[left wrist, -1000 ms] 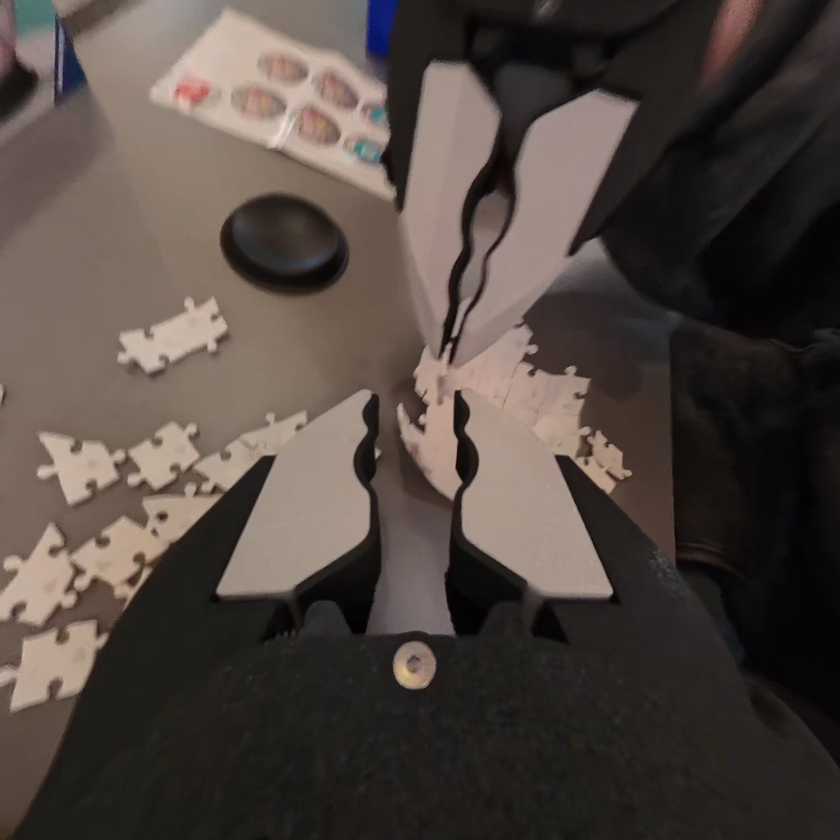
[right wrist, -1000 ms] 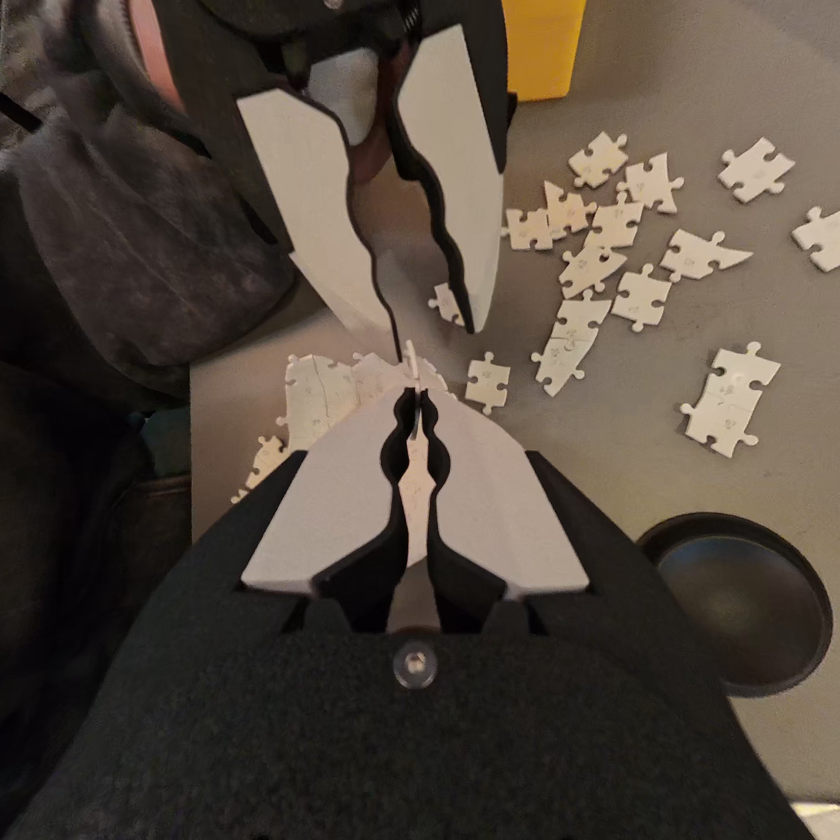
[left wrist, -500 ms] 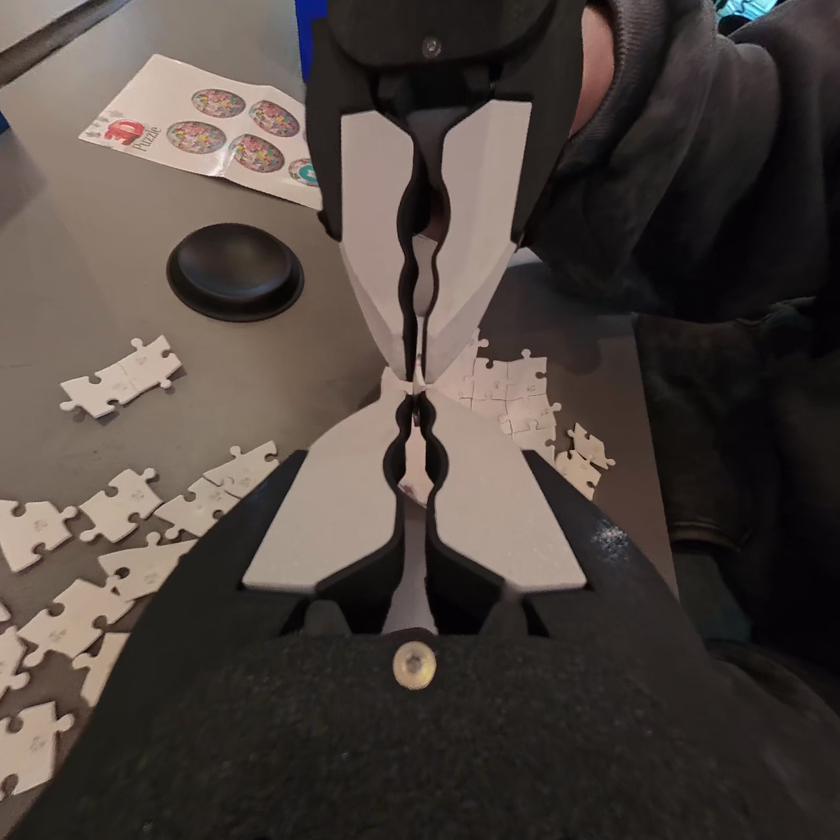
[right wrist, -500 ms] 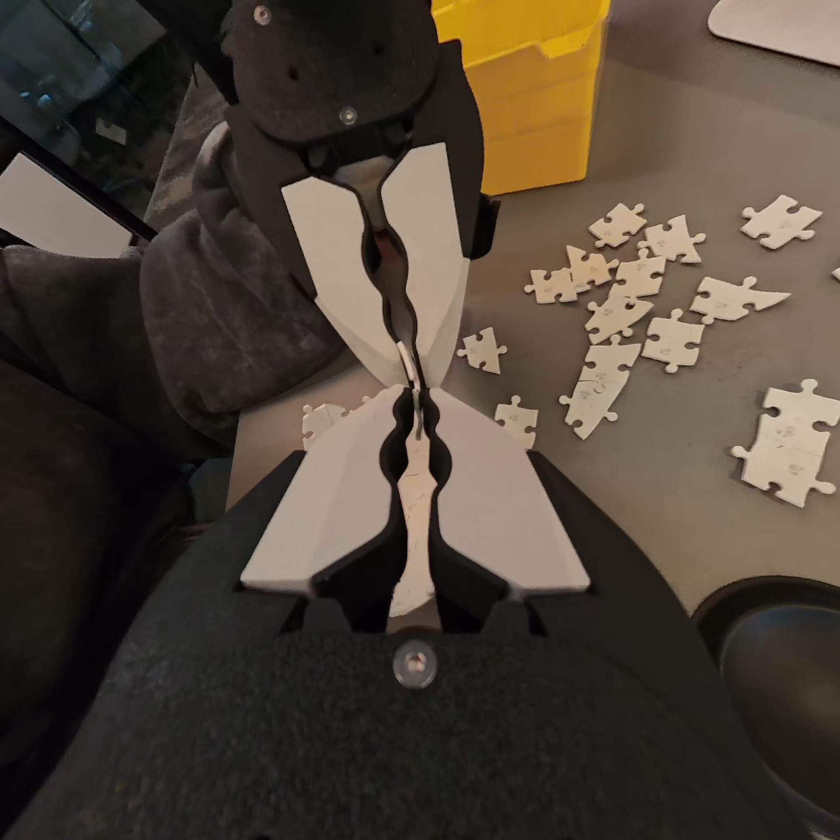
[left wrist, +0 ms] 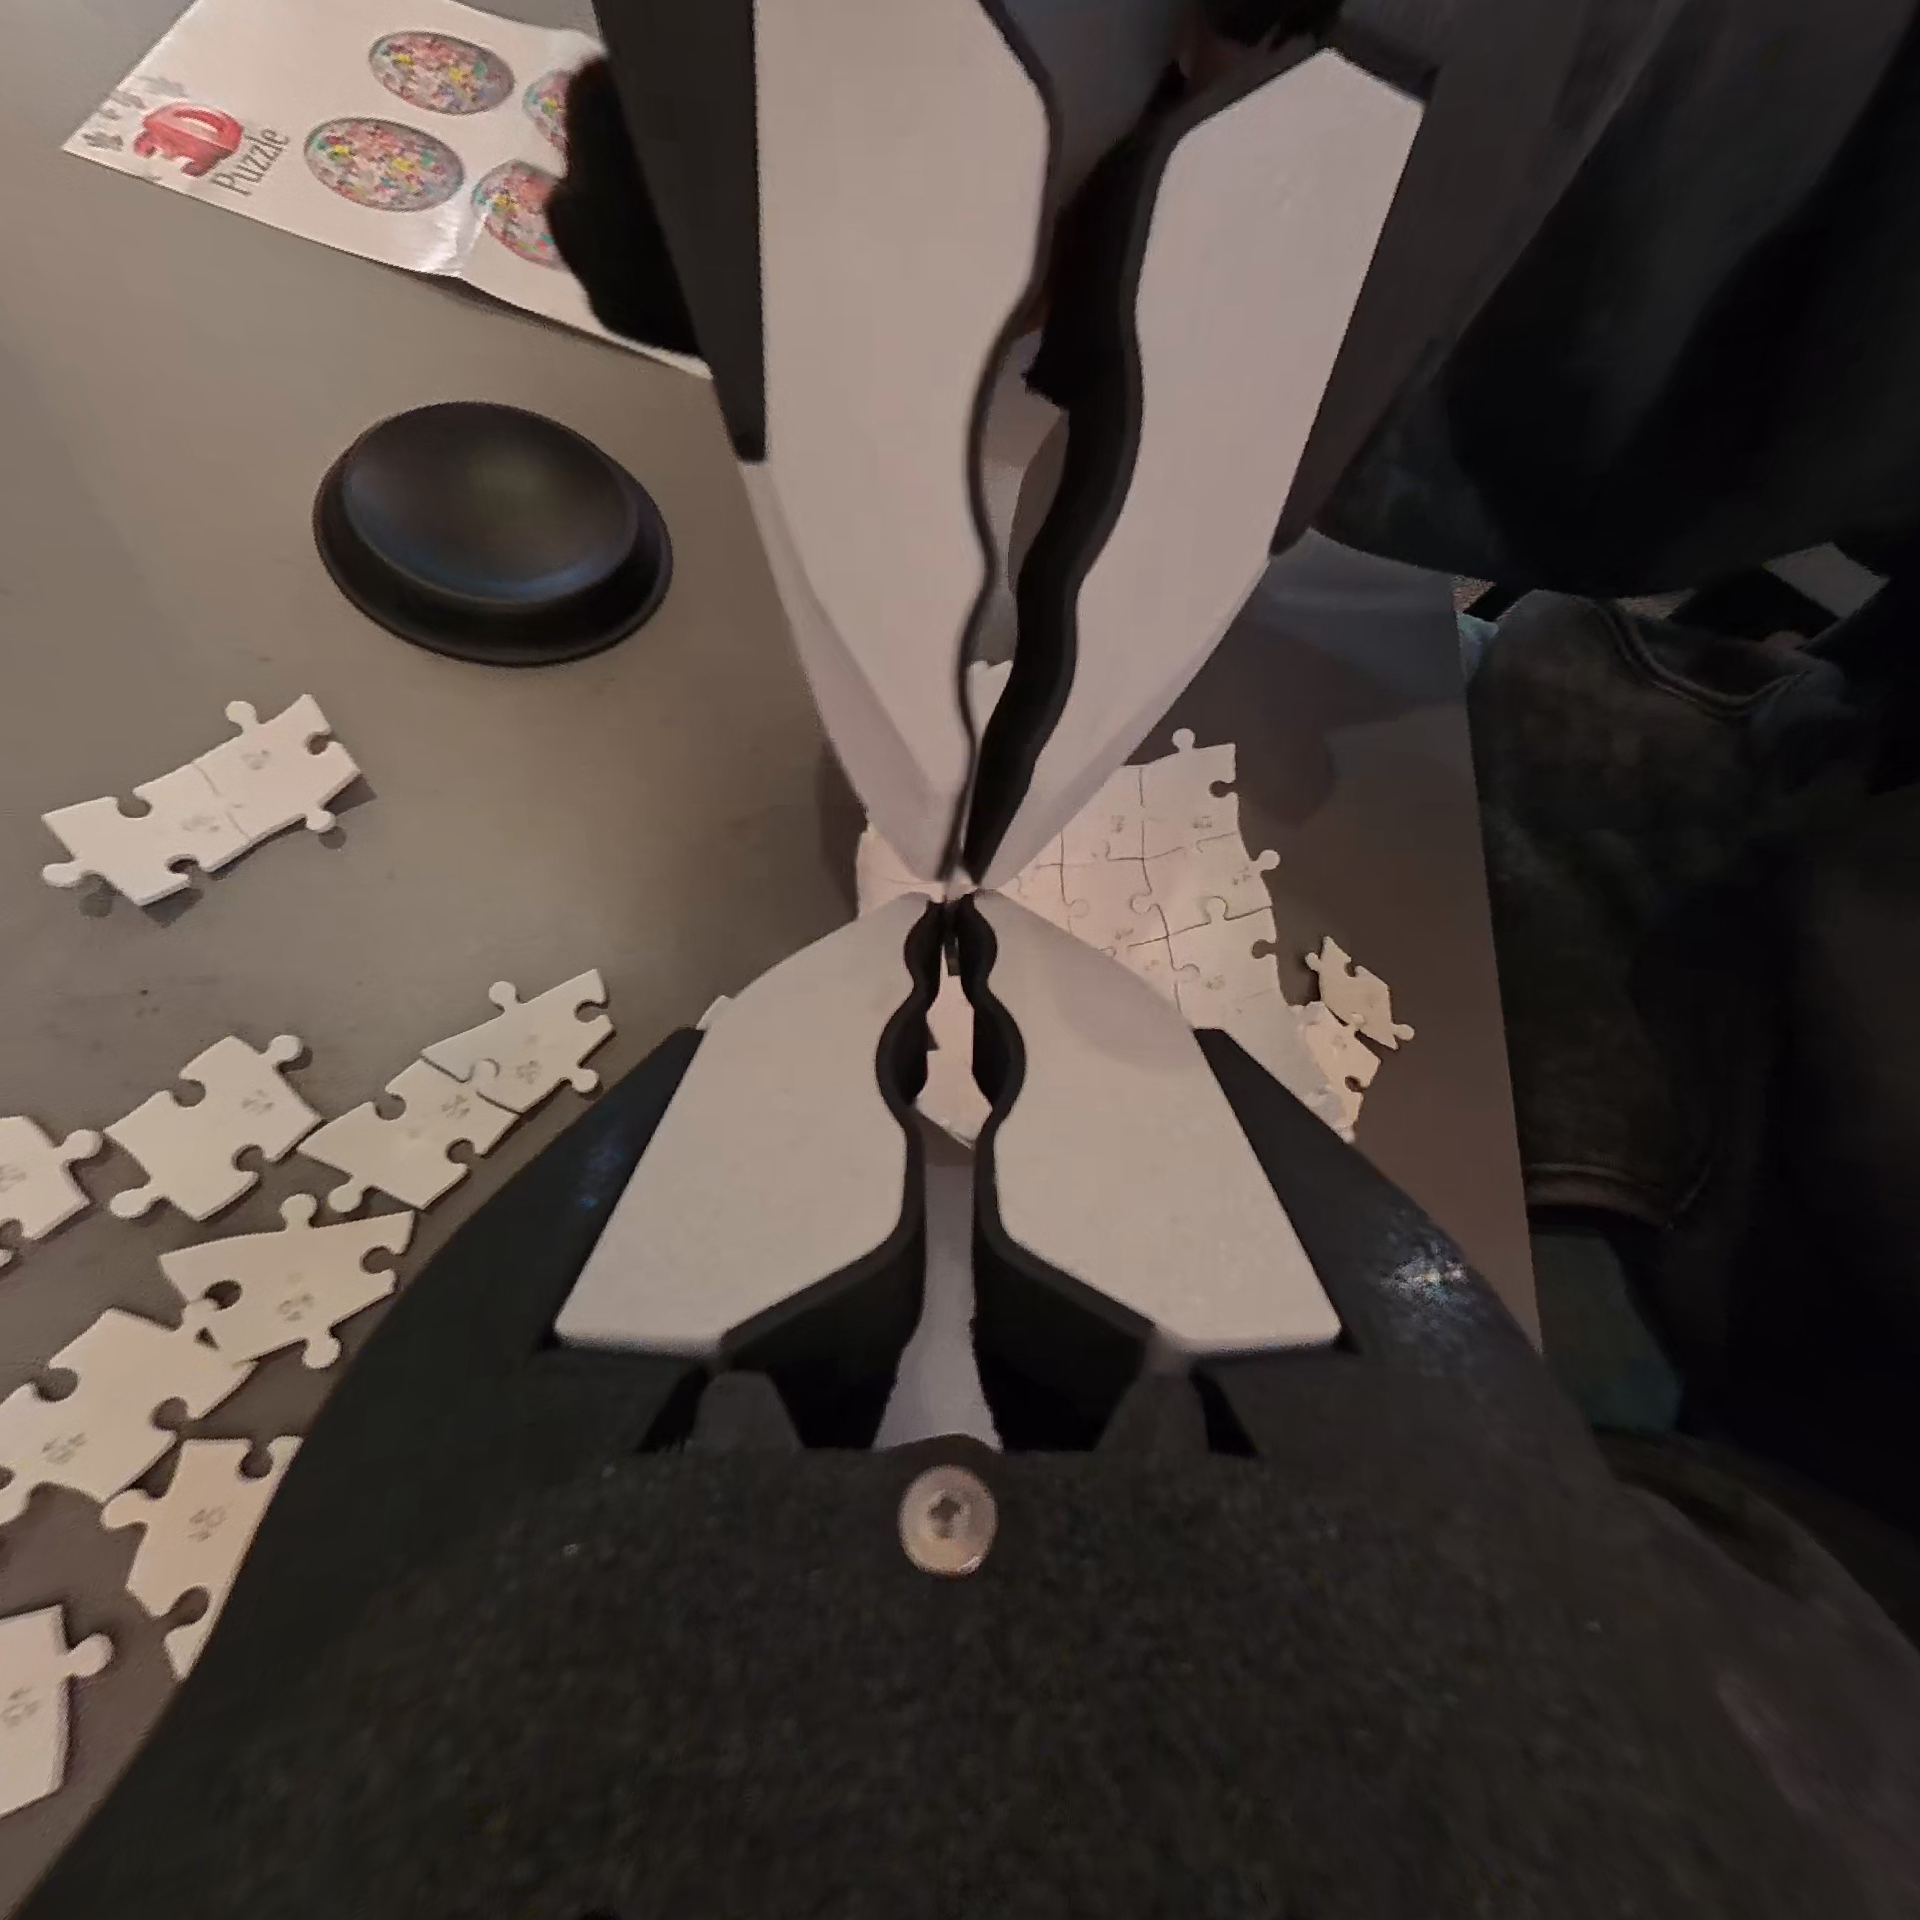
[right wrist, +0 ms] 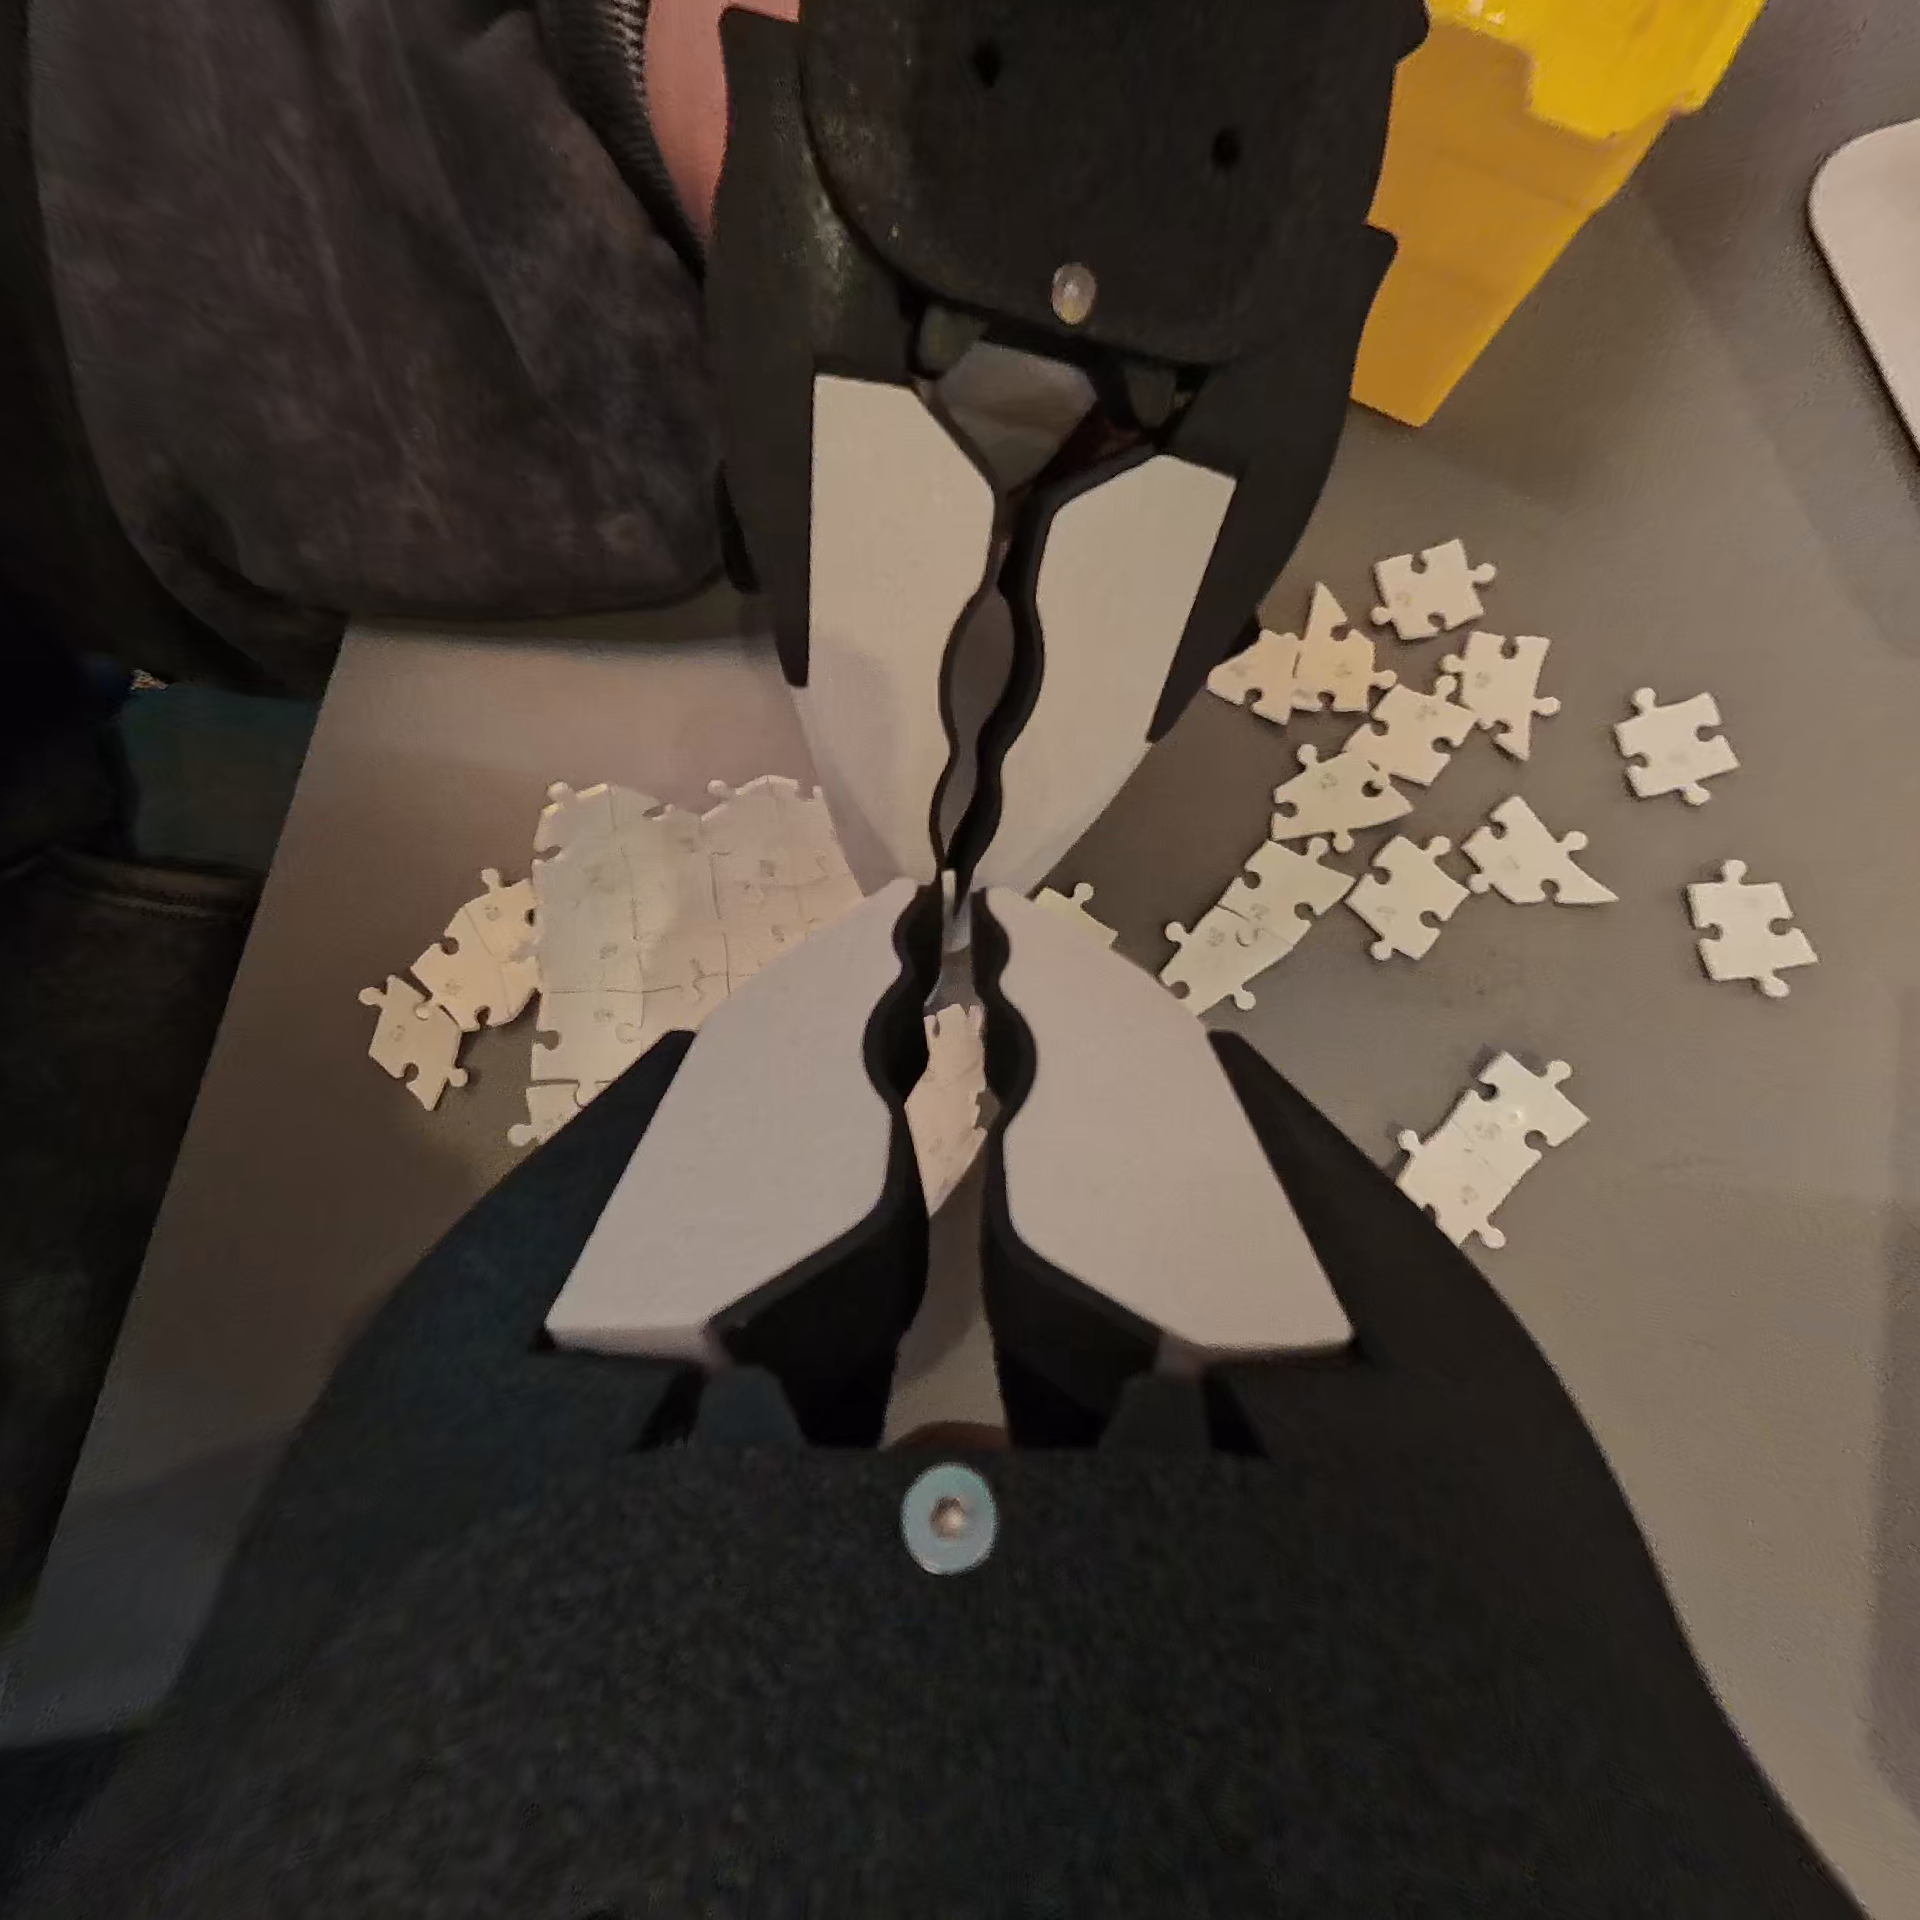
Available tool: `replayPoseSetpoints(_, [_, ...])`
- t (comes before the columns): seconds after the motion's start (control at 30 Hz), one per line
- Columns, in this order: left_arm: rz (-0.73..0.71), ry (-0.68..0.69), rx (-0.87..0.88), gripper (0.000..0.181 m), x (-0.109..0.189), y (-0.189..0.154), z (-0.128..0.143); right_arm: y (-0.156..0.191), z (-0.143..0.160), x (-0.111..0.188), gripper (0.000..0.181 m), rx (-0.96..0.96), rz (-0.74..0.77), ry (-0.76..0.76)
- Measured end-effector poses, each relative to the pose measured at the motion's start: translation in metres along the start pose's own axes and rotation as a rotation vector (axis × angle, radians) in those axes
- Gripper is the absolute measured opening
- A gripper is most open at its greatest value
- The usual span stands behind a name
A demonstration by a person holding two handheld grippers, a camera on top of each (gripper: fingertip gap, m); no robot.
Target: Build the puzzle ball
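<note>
Lying scattered on grey table [left wrist: 644,790]: loose pieces [right wrist: 1413,899], assembled patch [right wrist: 665,914]. Meeting tip to tip, left gripper [left wrist: 948,920] and right gripper [right wrist: 943,914] each pinching a thin white piece [right wrist: 948,902].

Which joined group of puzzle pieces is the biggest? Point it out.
The assembled patch at the table's near edge, just left of the right gripper: many interlocked pieces, whereas the other joined groups hold only two or three.

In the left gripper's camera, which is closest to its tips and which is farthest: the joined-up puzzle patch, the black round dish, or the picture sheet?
From the left gripper:
1. Joined puzzle patch, just right of the tips.
2. Black round dish, up on the left.
3. Picture sheet, far top-left corner.
</note>
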State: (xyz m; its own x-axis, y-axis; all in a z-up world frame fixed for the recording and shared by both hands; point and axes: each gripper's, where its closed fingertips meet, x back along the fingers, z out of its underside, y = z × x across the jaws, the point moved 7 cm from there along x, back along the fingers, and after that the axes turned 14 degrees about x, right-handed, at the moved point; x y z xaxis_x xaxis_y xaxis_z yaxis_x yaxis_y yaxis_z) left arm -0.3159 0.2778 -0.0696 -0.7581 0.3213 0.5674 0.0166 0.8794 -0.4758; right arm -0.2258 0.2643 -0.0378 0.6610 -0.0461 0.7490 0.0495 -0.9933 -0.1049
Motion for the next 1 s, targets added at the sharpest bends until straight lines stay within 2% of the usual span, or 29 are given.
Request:
replayPoseSetpoints(0.17, [-0.022,-0.008,0.012,0.004,0.002,0.004,0.001,-0.005,0.004,-0.001,0.002,-0.004,-0.024,-0.021])
replayPoseSetpoints(0.27, [-0.024,0.031,0.069,0.032,0.009,0.010,0.011,-0.012,0.011,0.001,0.002,-0.014,-0.026,-0.043])
replayPoseSetpoints(0.33, [-0.004,0.101,0.116,0.038,0.010,0.012,0.022,-0.015,0.013,0.002,0.002,-0.037,-0.052,-0.086])
replayPoseSetpoints(0.43, [-0.004,0.174,0.145,0.037,0.006,0.016,0.032,-0.016,0.014,-0.002,0.002,-0.058,-0.136,-0.152])
replayPoseSetpoints(0.5, [0.025,0.201,0.157,0.025,0.001,0.017,0.034,-0.015,0.017,-0.010,0.002,-0.043,-0.202,-0.147])
replayPoseSetpoints(0.57, [0.032,0.224,0.164,0.022,-0.003,0.019,0.036,-0.013,0.020,-0.018,0.002,0.008,-0.234,-0.146])
replayPoseSetpoints(0.73, [0.070,0.160,0.178,0.012,0.000,0.024,0.030,-0.012,0.015,-0.028,0.002,0.103,-0.261,-0.191])
replayPoseSetpoints(0.93, [0.115,0.067,0.238,0.017,0.016,0.033,0.028,-0.013,0.019,-0.038,0.002,0.199,-0.278,-0.216])
replayPoseSetpoints(1.0, [0.132,0.068,0.258,0.017,0.018,0.035,0.030,-0.012,0.021,-0.041,0.002,0.216,-0.328,-0.211])
